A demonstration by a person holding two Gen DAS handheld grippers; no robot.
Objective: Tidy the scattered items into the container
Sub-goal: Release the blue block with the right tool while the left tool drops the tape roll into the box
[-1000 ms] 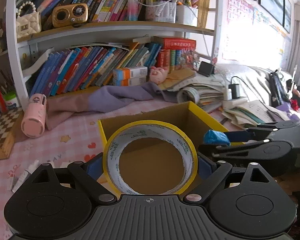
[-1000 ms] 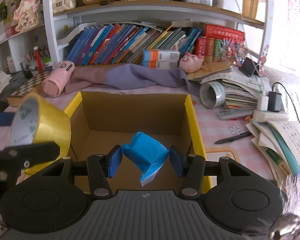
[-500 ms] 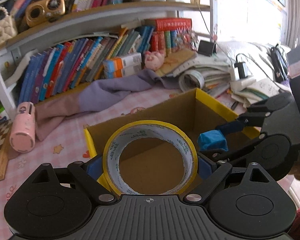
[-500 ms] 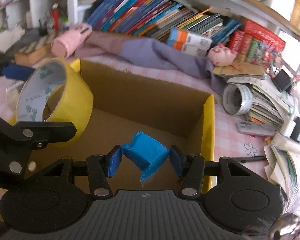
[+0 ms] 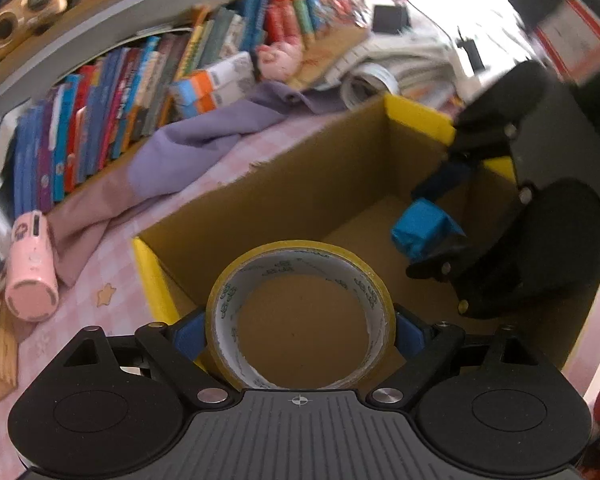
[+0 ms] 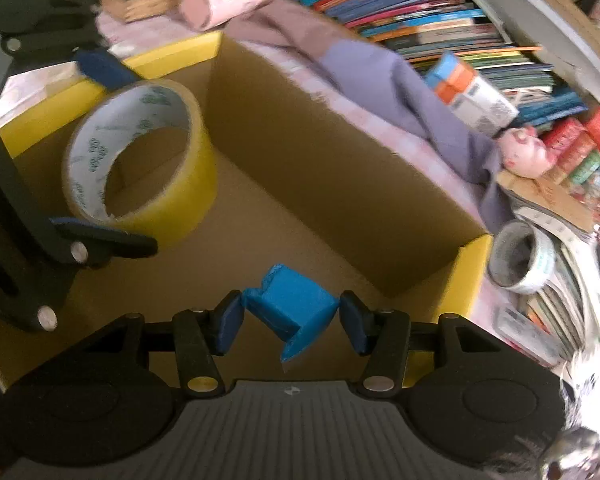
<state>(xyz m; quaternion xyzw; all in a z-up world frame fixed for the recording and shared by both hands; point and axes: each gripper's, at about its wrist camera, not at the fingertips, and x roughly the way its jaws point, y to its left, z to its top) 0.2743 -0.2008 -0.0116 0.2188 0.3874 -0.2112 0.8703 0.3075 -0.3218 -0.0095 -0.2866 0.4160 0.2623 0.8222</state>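
Both tools were inside the mouth of the cardboard box [image 5: 284, 184], each carrying one item.

Left tool [image 5: 298, 330]: jaws spread wide, blue pads pressed on opposite sides of the yellow tape roll [image 5: 300, 312]. The roll stood on edge between the pads, its open core facing the camera, so the brown box floor showed through the hole. It hung over the near left part of the box, just inside the yellow-edged wall, clear of the floor as far as I could judge.

Right tool [image 6: 292, 318]: jaws about half closed, pads gripping the blue wrapped block [image 6: 290, 312] at two corners, a loose flap of wrapper hanging below. From the left wrist view the block [image 5: 422, 234] sat over the right half of the box, well below the rim.

Key relation: the box floor lay straight below and ahead of both tools, nothing on it that I could see. The two loads were apart, tape to the left, block to the right, with bare cardboard between them. Both tools pointed steeply down into the box.

Judgement: the carry looked done; the next move called for was release. The tape, on edge, seemed likely to roll or tip flat when freed.

Outside the box, on the pink checked table [image 5: 100, 264]: a pink cylindrical case [image 5: 30, 268], a purple cloth [image 5: 204, 140], another tape roll [image 6: 522, 258].
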